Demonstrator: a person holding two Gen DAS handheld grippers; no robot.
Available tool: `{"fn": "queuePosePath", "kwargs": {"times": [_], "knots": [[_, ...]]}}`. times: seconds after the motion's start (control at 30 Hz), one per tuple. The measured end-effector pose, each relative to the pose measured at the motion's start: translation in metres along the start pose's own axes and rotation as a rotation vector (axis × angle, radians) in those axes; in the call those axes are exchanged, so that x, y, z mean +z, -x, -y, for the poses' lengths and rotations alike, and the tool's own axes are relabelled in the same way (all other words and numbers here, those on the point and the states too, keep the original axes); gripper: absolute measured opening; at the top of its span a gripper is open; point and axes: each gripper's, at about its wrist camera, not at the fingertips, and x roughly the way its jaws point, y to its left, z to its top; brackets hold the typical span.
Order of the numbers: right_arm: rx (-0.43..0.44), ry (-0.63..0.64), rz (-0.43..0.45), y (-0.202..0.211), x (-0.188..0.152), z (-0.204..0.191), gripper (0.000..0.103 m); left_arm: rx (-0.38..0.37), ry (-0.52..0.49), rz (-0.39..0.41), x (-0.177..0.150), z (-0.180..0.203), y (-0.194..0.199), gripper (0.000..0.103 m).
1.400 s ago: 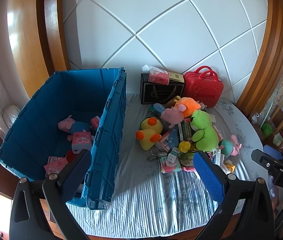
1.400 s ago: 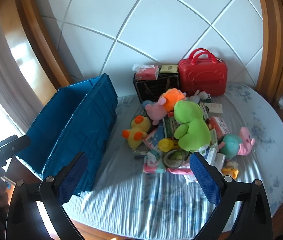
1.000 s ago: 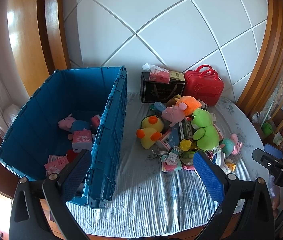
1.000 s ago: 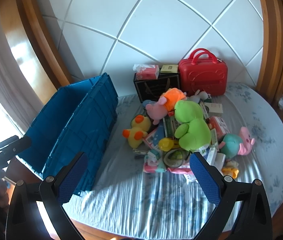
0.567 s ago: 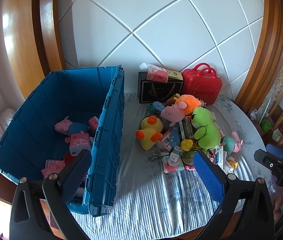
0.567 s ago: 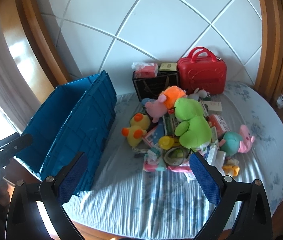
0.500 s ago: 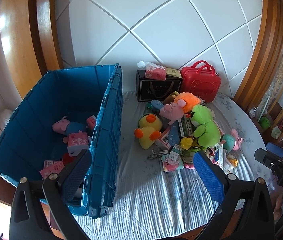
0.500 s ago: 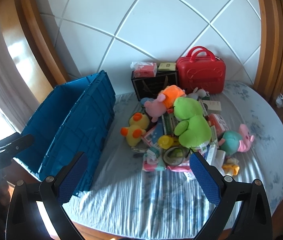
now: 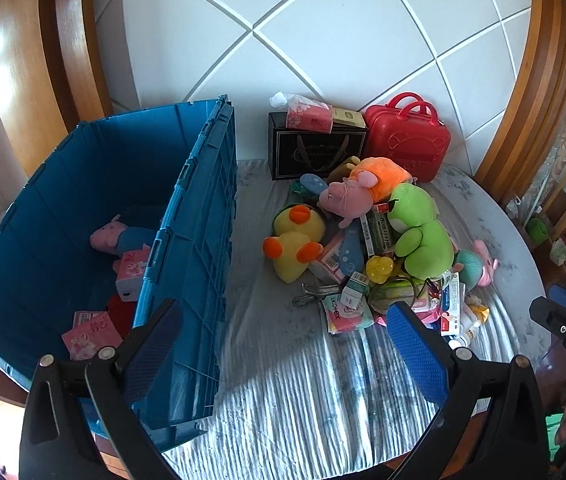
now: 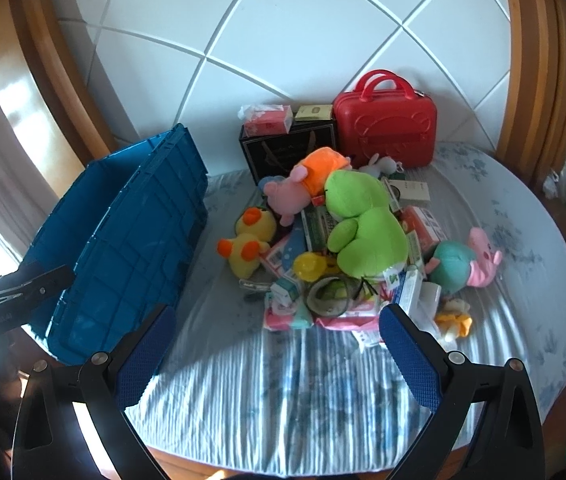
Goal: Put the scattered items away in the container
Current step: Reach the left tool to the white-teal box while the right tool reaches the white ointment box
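Round table (image 9: 283,392) under a pale striped and flowered cloth (image 10: 283,384), set against a white panelled wall (image 9: 323,40).

Blue container (image 9: 203,216) on the table's left side, lid off, tall ribbed wall facing the pile. Inside: pink pig plush in blue (image 9: 123,236), pink tissue box (image 9: 131,276) leaning against it, flat pink packet (image 9: 91,334) on the floor, something red (image 9: 121,314) between packet and box, kind not clear.

Red hard case (image 10: 387,128) with twin handles, upright at the back by the wall. Black gift bag (image 10: 287,152) just beside it on the left, carrying a pink tissue pack (image 10: 269,118) and a small beige box (image 10: 315,112) on top.

Scattered items heaped mid-table, right of the container and apart from it. Green frog plush (image 10: 363,224) lying on top of boxes. Pink pig plush with orange top (image 10: 307,180) behind it. Yellow duck plush (image 10: 249,240) on the pile's left edge. Teal and pink plush (image 10: 465,264) on the right edge. Tape roll (image 10: 329,296) at the front, yellow round toy (image 10: 309,266) just behind, pink packets (image 10: 287,316) at the front edge, small yellow toy (image 10: 453,320) at front right. Assorted cartons underneath, labels not legible.

Left gripper (image 9: 283,344): blue pads spread wide, nothing between them, held above the table's near edge beside the container's corner.

Right gripper (image 10: 275,352): blue pads spread wide, nothing between them, held above the cloth in front of the pile, touching nothing.
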Motion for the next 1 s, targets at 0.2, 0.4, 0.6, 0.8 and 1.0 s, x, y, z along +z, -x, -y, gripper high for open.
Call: {"fn": "queuePosePath", "kwargs": {"times": [0.2,0.4,0.6,0.8,1.0], "knots": [[-0.005,0.006,-0.044,-0.026,-0.003,0.047,0.103,0.013,-0.002,-0.058,-0.014,0.028,-0.046,0.103],[-0.008,-0.012,-0.104,-0.056,-0.012,0.095,0.103,0.020,-0.004,-0.149,-0.033,0.054,-0.107,0.101],[-0.020,-0.017,-0.153,-0.087,-0.022,0.128,0.102,-0.004,-0.028,-0.177,-0.043,0.077,-0.155,0.096],[-0.046,-0.044,-0.189,-0.122,-0.033,0.155,0.102,-0.028,-0.095,-0.170,-0.048,0.097,-0.205,0.086],[-0.074,-0.070,-0.226,-0.164,-0.044,0.170,0.102,-0.034,-0.119,-0.221,-0.054,0.103,-0.264,0.074]]}}
